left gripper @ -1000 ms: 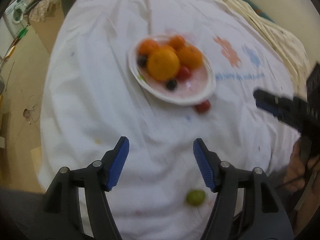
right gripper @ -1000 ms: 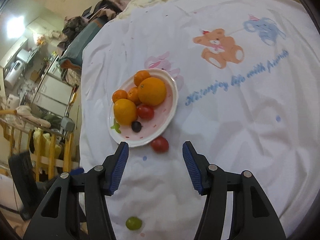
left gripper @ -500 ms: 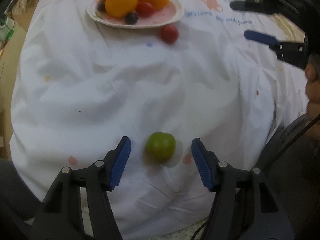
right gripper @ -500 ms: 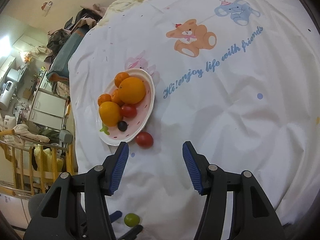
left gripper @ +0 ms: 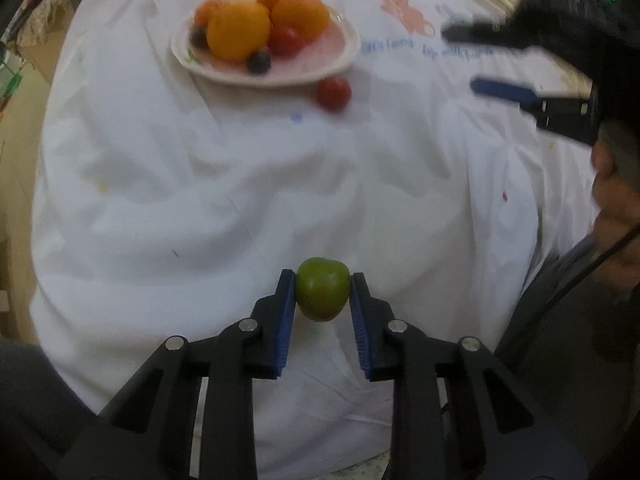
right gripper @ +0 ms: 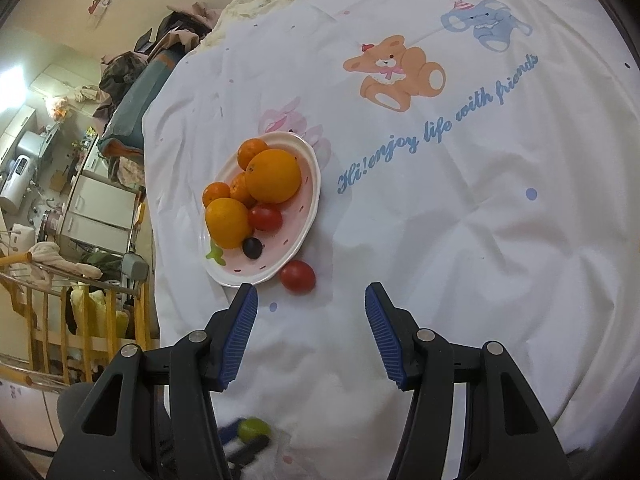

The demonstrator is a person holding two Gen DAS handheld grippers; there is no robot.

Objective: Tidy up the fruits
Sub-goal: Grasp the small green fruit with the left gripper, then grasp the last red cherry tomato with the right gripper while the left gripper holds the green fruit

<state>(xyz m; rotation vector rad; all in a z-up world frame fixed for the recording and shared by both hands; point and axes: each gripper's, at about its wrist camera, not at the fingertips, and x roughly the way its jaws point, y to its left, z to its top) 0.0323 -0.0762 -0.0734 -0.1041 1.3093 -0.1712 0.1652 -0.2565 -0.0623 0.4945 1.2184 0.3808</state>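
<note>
A small green fruit (left gripper: pixel 322 288) lies on the white cloth near its front edge. My left gripper (left gripper: pixel 322 277) is closing, and its blue pads press the fruit from both sides. In the right wrist view the green fruit (right gripper: pixel 254 429) shows blurred at the bottom. Farther back, a pink plate (left gripper: pixel 344 52) holds oranges (right gripper: pixel 273 176), a red tomato (right gripper: pixel 265 218) and a dark grape (right gripper: pixel 252 247). Another red tomato (right gripper: pixel 297 277) lies on the cloth just off the plate's rim (right gripper: pixel 314 200). My right gripper (right gripper: pixel 310 291) hovers open beside that loose tomato, with nothing between its fingers.
The white cloth (right gripper: pixel 480 240) carries a bear print (right gripper: pixel 394 72) and blue lettering. It drops off at the left, where furniture and a wooden rail (right gripper: pixel 40 320) stand. A person's hand (left gripper: pixel 612 200) holds the right gripper (left gripper: pixel 470 60) at the right.
My left gripper swung away from the plate and came down to the green fruit. Its jaws went from wide open to closed on the fruit. The right gripper barely shifted.
</note>
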